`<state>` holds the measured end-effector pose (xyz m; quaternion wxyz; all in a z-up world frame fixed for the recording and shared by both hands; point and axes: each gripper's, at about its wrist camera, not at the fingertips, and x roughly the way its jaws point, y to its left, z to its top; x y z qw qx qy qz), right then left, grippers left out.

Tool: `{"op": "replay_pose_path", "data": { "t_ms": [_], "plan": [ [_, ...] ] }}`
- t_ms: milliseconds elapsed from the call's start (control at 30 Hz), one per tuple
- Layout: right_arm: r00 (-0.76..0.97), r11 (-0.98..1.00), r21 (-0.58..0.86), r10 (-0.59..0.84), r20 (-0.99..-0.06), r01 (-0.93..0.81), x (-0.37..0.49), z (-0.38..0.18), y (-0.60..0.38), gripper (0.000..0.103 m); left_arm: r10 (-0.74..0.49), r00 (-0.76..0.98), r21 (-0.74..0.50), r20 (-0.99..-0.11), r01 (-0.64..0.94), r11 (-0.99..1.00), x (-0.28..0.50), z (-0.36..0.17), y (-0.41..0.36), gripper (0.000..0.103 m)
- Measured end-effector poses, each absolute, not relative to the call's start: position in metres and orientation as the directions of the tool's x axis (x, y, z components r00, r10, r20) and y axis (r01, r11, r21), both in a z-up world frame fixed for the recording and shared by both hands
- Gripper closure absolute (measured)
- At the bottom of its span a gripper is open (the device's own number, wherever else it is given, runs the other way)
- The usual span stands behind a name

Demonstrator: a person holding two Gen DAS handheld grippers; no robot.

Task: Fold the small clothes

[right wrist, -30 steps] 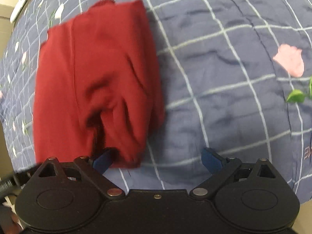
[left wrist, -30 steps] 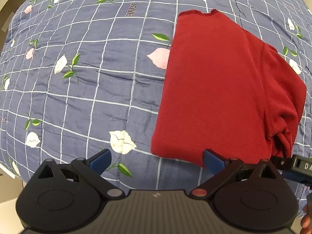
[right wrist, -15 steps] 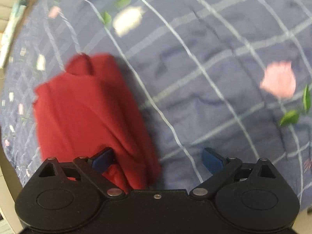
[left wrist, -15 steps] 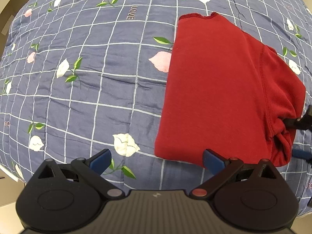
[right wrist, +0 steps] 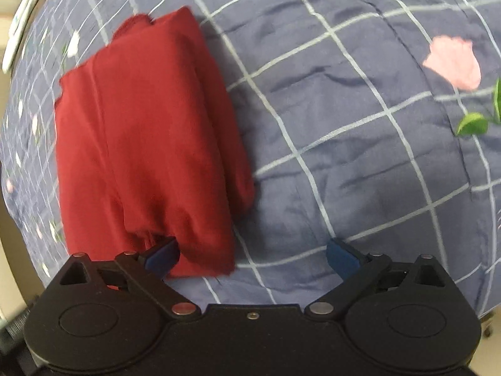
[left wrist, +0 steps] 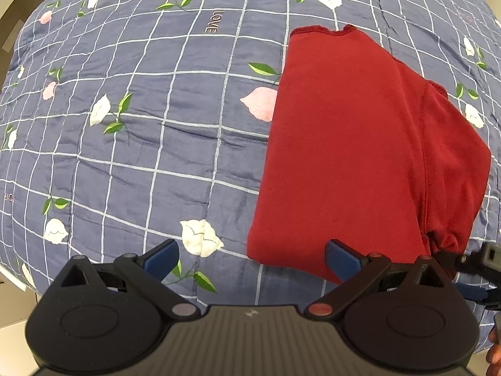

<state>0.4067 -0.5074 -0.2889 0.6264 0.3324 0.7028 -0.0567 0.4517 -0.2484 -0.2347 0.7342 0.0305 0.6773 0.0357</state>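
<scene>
Domestic bedroom setting: a quilted blue-grey bedspread (left wrist: pixel 175 144) with white grid lines, printed roses and the word "LOVE" covers the whole surface, falling away at its edges.

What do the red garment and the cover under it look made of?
Red garment: looks like soft knit, probably cotton jersey; matte, with stitched seams and a ribbed edge, and it bunches softly at the near corner. Bed cover: looks like thin quilted woven fabric, matte, with fine wrinkles, printed white grid lines and flowers. Exact fibre cannot be told for either.
</scene>
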Motion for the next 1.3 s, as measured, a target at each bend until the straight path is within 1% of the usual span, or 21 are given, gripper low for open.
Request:
{"op": "replay_pose_path", "data": {
  "t_ms": [133,233,467,667,833,967,1033,1100,1167,1233,1267,1300],
  "plan": [
    [0.011,0.812,0.328,0.369,-0.929,0.482,0.399,-0.280,-0.503,0.002,0.091,0.084,0.090,-0.992,-0.017,0.996,0.454,-0.234,-0.246,0.001],
    [0.053,0.801,0.356,0.379,-0.924,0.482,0.397,-0.270,-0.508,0.001,0.090,0.090,0.089,-0.992,-0.016,0.996,0.459,-0.234,-0.244,0.001],
    [0.148,0.830,0.358,0.326,-0.934,0.428,0.419,-0.257,-0.518,0.001,0.095,0.107,0.095,-0.990,-0.011,0.995,0.478,-0.240,-0.238,0.001],
    [0.188,0.850,0.361,0.311,-0.932,0.383,0.455,-0.266,-0.515,0.001,0.103,0.110,0.104,-0.989,-0.001,0.995,0.502,-0.252,-0.235,0.001],
    [0.179,0.844,0.351,0.303,-0.936,0.405,0.473,-0.282,-0.508,0.003,0.104,0.091,0.107,-0.990,0.021,0.994,0.520,-0.270,-0.237,0.001],
    [0.185,0.829,0.358,0.308,-0.933,0.430,0.478,-0.291,-0.503,0.010,0.100,0.064,0.102,-0.993,0.035,0.994,0.530,-0.282,-0.240,0.000],
    [0.198,0.825,0.366,0.310,-0.930,0.429,0.476,-0.288,-0.502,0.017,0.089,0.051,0.090,-0.995,0.034,0.995,0.532,-0.286,-0.240,0.000],
    [0.210,0.812,0.394,0.335,-0.919,0.431,0.475,-0.288,-0.502,0.034,0.069,0.045,0.070,-0.997,0.021,0.997,0.532,-0.288,-0.237,0.001],
    [0.222,0.794,0.416,0.352,-0.909,0.442,0.475,-0.287,-0.502,0.042,0.037,0.039,0.037,-0.999,0.003,0.999,0.531,-0.288,-0.233,0.006],
    [0.227,0.793,0.412,0.345,-0.911,0.448,0.475,-0.285,-0.500,0.046,-0.012,0.032,-0.013,-0.999,-0.016,1.000,0.530,-0.286,-0.230,0.018],
    [0.229,0.792,0.414,0.345,-0.910,0.448,0.475,-0.285,-0.499,0.049,-0.036,0.032,-0.036,-0.999,-0.023,0.999,0.529,-0.284,-0.229,0.022],
    [0.232,0.791,0.414,0.344,-0.910,0.450,0.475,-0.284,-0.499,0.053,-0.054,0.032,-0.055,-0.998,-0.026,0.998,0.529,-0.283,-0.229,0.029]
  ]
}}
